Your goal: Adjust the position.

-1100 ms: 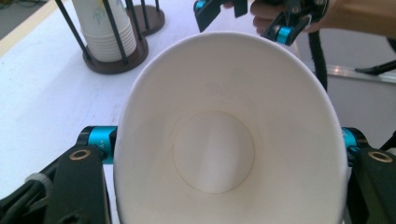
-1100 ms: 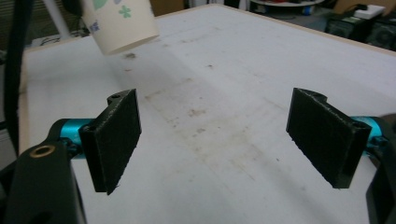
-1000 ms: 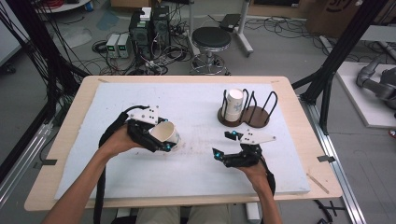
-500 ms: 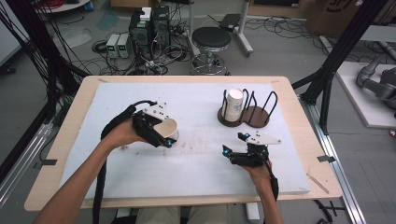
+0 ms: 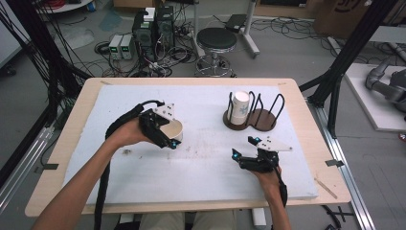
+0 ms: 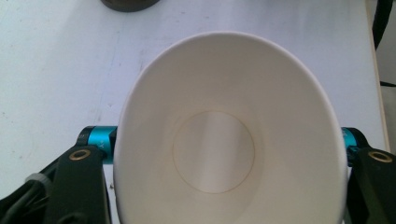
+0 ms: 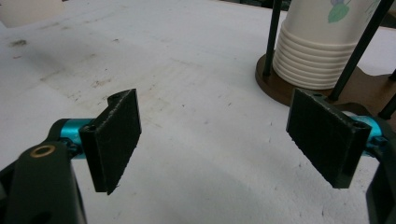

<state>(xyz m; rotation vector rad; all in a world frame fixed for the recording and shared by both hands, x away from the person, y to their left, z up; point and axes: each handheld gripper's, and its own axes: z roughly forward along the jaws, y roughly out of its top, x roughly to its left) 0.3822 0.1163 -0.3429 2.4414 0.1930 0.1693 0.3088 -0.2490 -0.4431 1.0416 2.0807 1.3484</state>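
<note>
A paper cup (image 5: 173, 130) is clamped between the jaws of the left gripper (image 5: 165, 135) and is held over the left middle of the white mat (image 5: 201, 163), its mouth tilted up and toward the right. In the left gripper view the cup (image 6: 224, 140) is seen from its open end: the rim is squeezed into an oval by the two jaws at either side, and the round bottom inside is bare, which the high view is too small to show. The right gripper (image 5: 248, 154) is held low over the mat's right front part, its jaws spread wide with nothing between them; in the right gripper view the two black pads (image 7: 116, 140) are seen well apart over bare, lightly scuffed mat. From that view a stack of cups (image 7: 322, 46) is made out, nested rims showing, standing on a brown rack (image 7: 280, 88) with black wire hoops; in the high view the same stack (image 5: 239, 108) reads as a single white cup in the rack (image 5: 258, 120) at the mat's right rear. Bare mat lies between the two grippers and in front of both. The rack is near the right gripper, just beyond it. The table edge (image 5: 57, 158) lies just outside the mat on every side.
</note>
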